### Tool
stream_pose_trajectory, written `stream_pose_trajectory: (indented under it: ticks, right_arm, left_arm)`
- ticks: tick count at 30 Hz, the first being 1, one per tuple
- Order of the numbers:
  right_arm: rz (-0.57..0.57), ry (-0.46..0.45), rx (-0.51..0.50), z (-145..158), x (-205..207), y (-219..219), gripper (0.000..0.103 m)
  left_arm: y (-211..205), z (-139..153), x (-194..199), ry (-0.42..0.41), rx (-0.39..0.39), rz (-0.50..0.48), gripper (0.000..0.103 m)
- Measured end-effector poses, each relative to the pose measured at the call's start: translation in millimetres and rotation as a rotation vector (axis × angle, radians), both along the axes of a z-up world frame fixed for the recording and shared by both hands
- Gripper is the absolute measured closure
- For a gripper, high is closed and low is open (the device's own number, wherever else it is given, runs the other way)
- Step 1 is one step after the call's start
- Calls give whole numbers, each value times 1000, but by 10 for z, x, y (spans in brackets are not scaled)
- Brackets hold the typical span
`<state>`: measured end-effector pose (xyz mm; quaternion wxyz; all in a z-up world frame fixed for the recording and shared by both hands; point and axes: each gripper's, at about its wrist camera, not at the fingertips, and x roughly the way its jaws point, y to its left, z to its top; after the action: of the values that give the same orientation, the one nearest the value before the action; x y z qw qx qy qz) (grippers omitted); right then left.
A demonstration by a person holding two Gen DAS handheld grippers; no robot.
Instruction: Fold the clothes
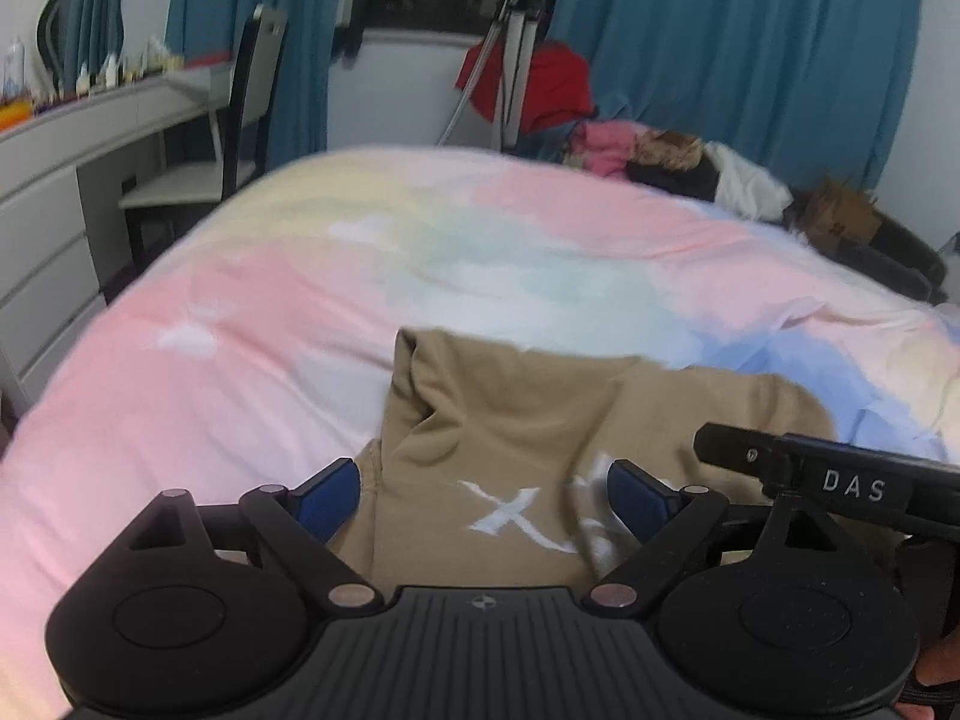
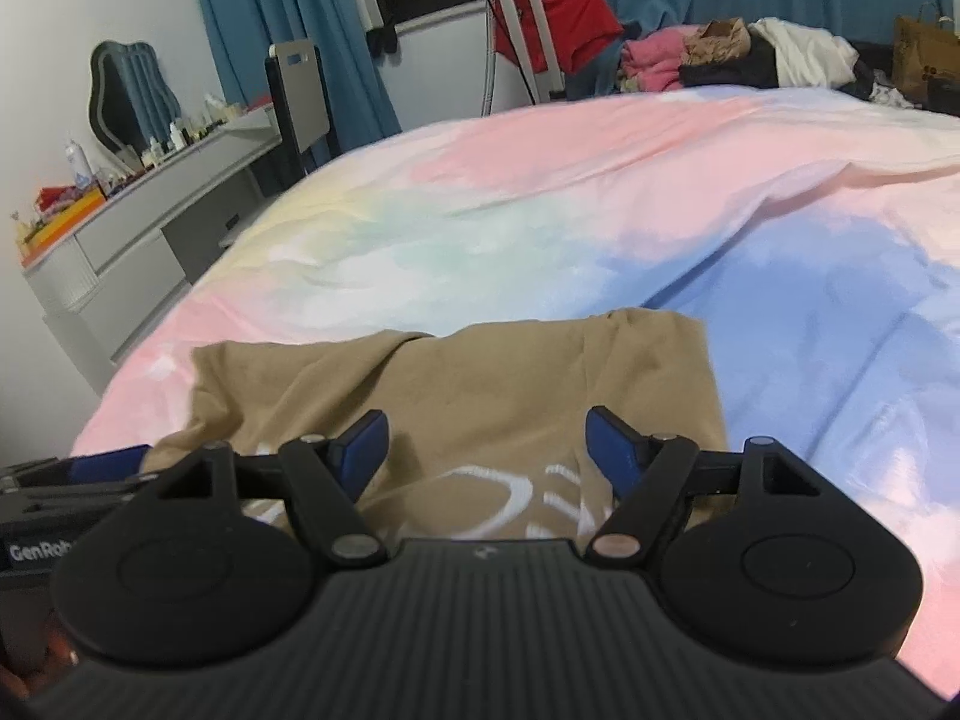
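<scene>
A tan garment with white lettering (image 1: 522,420) lies partly folded on the pastel bed cover (image 1: 240,300); it also shows in the right wrist view (image 2: 480,378). My left gripper (image 1: 485,495) is open and empty, just above the garment's near left part. My right gripper (image 2: 486,444) is open and empty, above the garment's near right part. The right gripper's body (image 1: 840,480) shows at the right of the left wrist view, close beside the left one. The garment's near edge is hidden under both grippers.
A pile of clothes (image 2: 738,60) lies at the far side of the bed. A red cloth hangs on a tripod (image 2: 528,18) by the blue curtains. A grey dresser (image 2: 132,240) with bottles and a chair (image 1: 240,138) stand to the left.
</scene>
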<state>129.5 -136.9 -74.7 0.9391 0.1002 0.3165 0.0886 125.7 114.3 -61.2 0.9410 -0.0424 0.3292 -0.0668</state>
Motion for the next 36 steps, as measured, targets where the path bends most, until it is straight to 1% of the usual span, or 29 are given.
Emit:
stream_pose_trajectory:
  ticks: [2, 5, 9, 11, 13, 16, 21, 22, 24, 26, 28, 30, 33, 35, 36]
  right_arm:
    - [-6, -8, -3, 51, -96, -3, 28]
    - [-4, -46, 0, 174, -396, -44, 28]
    - [-9, -34, -17, 198, -514, -28, 29]
    - [-13, -27, -42, 139, -504, 4, 29]
    - [-19, 7, -66, 41, -461, 21, 29]
    - [-25, 42, -65, -81, -429, 15, 28]
    - [-28, 43, -60, -102, -453, 11, 28]
    - [-29, 43, -58, -104, -454, 6, 28]
    - [-32, 45, -54, -104, -455, -3, 28]
    - [-34, 45, -53, -107, -455, -1, 28]
    - [-38, 47, -53, -109, -449, 8, 28]
    - [-43, 49, -54, -106, -444, 15, 28]
    - [-49, 51, -56, -101, -450, 23, 28]
    - [-50, 50, -57, -100, -456, 27, 28]
    - [-51, 51, -56, -99, -457, 27, 28]
  left_arm:
    - [-34, 31, -101, 1, 14, -10, 12]
    - [-89, 65, -246, 8, 41, -24, 12]
    - [-163, 111, -440, 17, 76, -43, 12]
    - [-149, 63, -438, 42, 68, -44, 11]
    - [-128, 6, -424, 69, 57, -43, 11]
    - [-98, -80, -403, 110, 41, -43, 11]
    - [-52, -6, -468, 123, 24, -38, 11]
    - [-43, 11, -482, 125, 21, -37, 13]
    - [31, 124, -581, 99, -22, -35, 13]
    - [112, 228, -669, 100, -101, -43, 11]
    - [187, 257, -730, 124, -191, -53, 10]
    - [243, 217, -763, 174, -281, -58, 10]
    - [284, 30, -696, 293, -411, -53, 10]
    - [335, -136, -606, 355, -510, -23, 10]
    - [375, -227, -564, 376, -565, 12, 10]
